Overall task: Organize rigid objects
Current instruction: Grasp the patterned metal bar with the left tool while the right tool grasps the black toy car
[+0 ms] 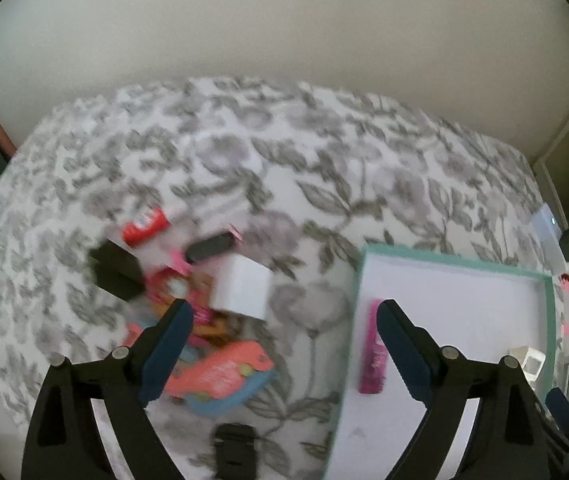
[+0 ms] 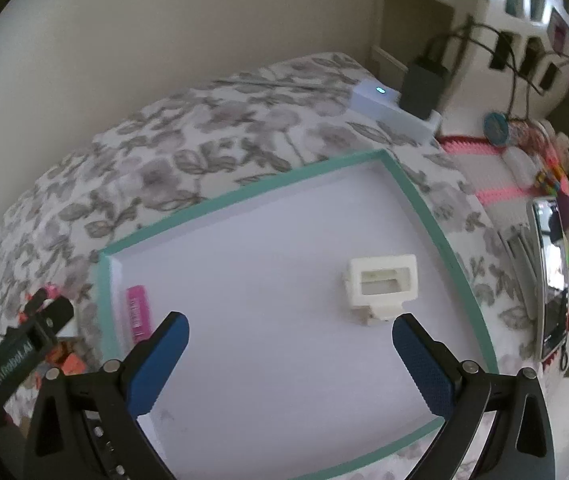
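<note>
A shallow white tray with a teal rim [image 2: 424, 216] [image 1: 444, 259] lies on a floral cloth. In it lie a pink tube [image 1: 372, 348] [image 2: 138, 312] by the left wall and a white plastic holder [image 2: 382, 280] [image 1: 530, 362] toward the right. My left gripper [image 1: 284, 308] is open above the cloth, its right finger over the tray's left edge beside the pink tube, nothing between the pads. My right gripper [image 2: 290, 322] is open wide above the tray floor, with the white holder just beyond its right fingertip. A heap of small items sits left of the tray: a white cube [image 1: 240, 292], black boxes [image 1: 114, 268], a red packet [image 1: 142, 226].
A coral and blue toy [image 1: 220, 376] lies under the left gripper's left finger. A white device with a lit dot [image 2: 388, 108] and a black adapter [image 2: 422, 84] stand behind the tray. Right of the tray are a phone [image 2: 550, 276] and colourful clutter. A wall rises behind.
</note>
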A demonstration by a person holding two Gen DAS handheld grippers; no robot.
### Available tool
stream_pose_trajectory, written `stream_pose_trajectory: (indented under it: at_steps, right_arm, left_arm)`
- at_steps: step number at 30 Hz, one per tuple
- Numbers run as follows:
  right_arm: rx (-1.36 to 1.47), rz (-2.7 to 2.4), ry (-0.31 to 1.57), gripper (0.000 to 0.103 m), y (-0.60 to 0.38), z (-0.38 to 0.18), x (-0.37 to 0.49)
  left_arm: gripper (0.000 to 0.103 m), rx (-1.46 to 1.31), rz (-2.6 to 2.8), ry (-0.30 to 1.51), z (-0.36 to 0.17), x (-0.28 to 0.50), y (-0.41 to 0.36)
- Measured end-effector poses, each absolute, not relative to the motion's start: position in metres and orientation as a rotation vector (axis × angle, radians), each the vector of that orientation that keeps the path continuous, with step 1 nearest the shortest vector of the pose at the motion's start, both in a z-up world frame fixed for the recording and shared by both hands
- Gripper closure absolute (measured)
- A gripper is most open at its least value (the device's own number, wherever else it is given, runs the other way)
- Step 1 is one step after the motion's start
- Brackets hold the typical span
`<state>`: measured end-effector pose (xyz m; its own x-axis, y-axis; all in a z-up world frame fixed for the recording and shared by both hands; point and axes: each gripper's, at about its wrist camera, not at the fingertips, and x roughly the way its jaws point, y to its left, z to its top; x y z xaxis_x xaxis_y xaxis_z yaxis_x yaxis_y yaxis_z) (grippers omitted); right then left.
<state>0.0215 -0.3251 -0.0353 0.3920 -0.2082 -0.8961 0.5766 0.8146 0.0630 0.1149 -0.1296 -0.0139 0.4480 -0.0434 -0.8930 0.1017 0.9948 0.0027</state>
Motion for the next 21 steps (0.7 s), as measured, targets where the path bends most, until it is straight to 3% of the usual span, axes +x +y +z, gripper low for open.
stream_pose_trajectory:
  at_steps: [10,21]
  right_arm:
    - [0.365,-0.291,1.05,0.0,-0.265,-0.014,0.031]
    - [0.253,-0.054,1.113,0.0,-0.181,-0.023,0.038]
  left_arm:
    - [0.01,0.139,-0.027,1.078,0.027,0.102,-0.069]
    - [0.01,0.077,0.072,1.144,0.009,0.086,-0.005]
